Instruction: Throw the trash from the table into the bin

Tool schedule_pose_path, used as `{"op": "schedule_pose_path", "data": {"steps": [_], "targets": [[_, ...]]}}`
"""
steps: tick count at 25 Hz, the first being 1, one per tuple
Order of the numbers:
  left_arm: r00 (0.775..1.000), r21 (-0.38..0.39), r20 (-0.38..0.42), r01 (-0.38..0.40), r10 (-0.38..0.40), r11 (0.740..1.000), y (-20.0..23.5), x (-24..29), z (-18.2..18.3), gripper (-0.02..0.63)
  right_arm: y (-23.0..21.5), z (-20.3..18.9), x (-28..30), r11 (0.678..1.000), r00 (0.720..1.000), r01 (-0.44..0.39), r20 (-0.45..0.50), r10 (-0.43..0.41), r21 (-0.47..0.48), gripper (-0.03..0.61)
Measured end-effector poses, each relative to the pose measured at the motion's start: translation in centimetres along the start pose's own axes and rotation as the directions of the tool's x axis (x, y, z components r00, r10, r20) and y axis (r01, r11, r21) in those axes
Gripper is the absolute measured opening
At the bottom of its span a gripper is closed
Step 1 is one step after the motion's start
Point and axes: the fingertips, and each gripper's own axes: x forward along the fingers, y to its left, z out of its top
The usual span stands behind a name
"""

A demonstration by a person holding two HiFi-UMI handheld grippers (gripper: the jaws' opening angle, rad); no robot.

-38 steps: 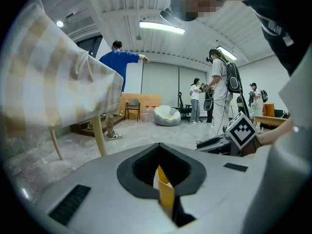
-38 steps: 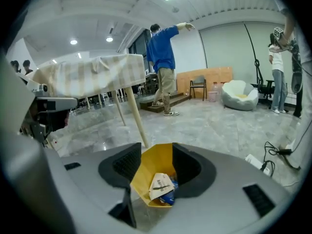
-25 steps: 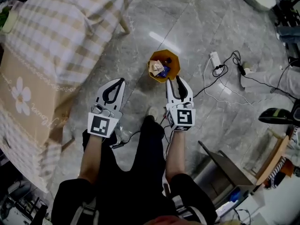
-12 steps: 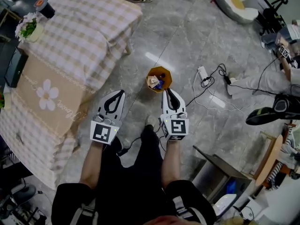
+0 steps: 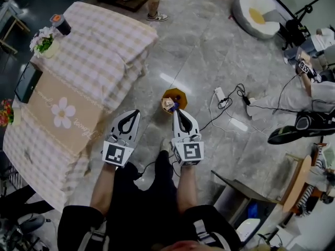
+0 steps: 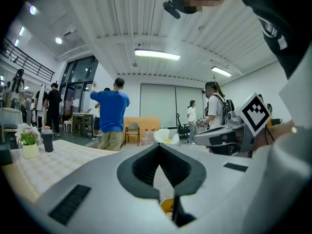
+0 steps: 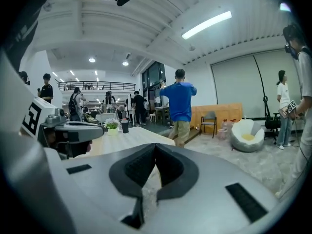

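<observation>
The orange bin stands on the grey floor with crumpled paper trash inside it. My right gripper hangs high above the floor, its tips over the bin's near rim in the head view. Its jaws have just been closing and now meet with nothing between them. Left of it, my left gripper is level with it, shut and empty. A bit of orange bin shows below the left jaws. The checked table lies to the left.
On the table stand a flower vase, a dark cup and a black flat object. A power strip with cables lies right of the bin. A white beanbag, people and a metal frame surround the area.
Both grippers have risen away from the floor, so the bin looks smaller. The right jaws went from open over the bin to shut. More of the table has come into view.
</observation>
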Motion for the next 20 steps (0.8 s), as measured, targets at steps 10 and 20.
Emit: {"op": "schedule_pose_path", "data": {"steps": [10,20], "targets": [[1.000,-0.013,0.007,-0.011,0.011,1.000,0.1,0.7,0.6,0.003,-0.6,0.6,0.2,1.000,1.000,-0.010,-0.006,0.009,-0.028,0.006],[0.992,-0.017,0.023,-0.121,0.121,0.993,3.6,-3.0,0.9,0.003,4.5,1.5,2.9,0.987,0.989,-0.148,-0.008,0.148,-0.070,0.006]]}}
